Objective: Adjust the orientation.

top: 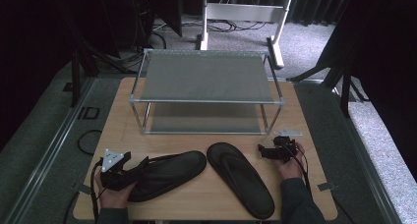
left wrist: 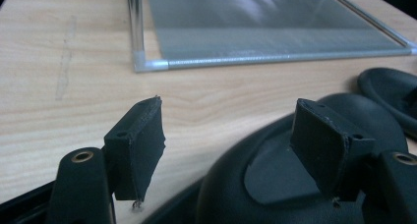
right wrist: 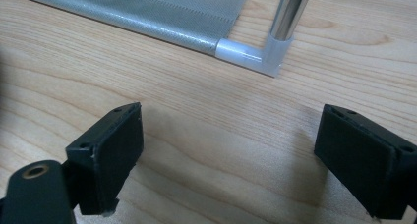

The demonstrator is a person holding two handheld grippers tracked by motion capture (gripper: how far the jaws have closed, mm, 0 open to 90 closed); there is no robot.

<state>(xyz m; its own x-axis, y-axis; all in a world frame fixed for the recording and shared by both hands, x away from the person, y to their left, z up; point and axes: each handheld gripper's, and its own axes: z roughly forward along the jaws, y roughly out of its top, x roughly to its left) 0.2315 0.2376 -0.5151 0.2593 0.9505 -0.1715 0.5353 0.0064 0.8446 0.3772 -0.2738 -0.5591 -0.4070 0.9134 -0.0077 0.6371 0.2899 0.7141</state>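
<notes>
A dark room with grey carpet surrounds a pale wooden table [top: 196, 189]; a two-tier metal shoe rack [top: 206, 79] stands at its far half, toward twelve o'clock, both shelves bare. Two black flip-flops lie on the near half of the table, in front of the rack. The left flip-flop [top: 167, 172] lies at about seven o'clock, slanting from the near-left toward the centre; the right flip-flop [top: 238, 177] lies at about five o'clock, its toe end near the other's and its heel toward the near edge.

The left tool [top: 135, 167] sits at the heel end of the left flip-flop. In the left gripper view its jaws stand apart, one over the sole [left wrist: 295, 180] and one over bare wood, with no pad seen pressing; nothing is gripped. The right tool [top: 263, 150] hovers at about four o'clock, just beside the right flip-flop and apart from it. In the right gripper view its jaws are spread wide over bare table, the rack's lower corner post [right wrist: 282, 32] ahead of them.

Judged from this arrangement, the work of putting the footwear onto the rack is at its start: neither flip-flop is lifted or shelved. Grasping, carrying and placing both appear to remain.
</notes>
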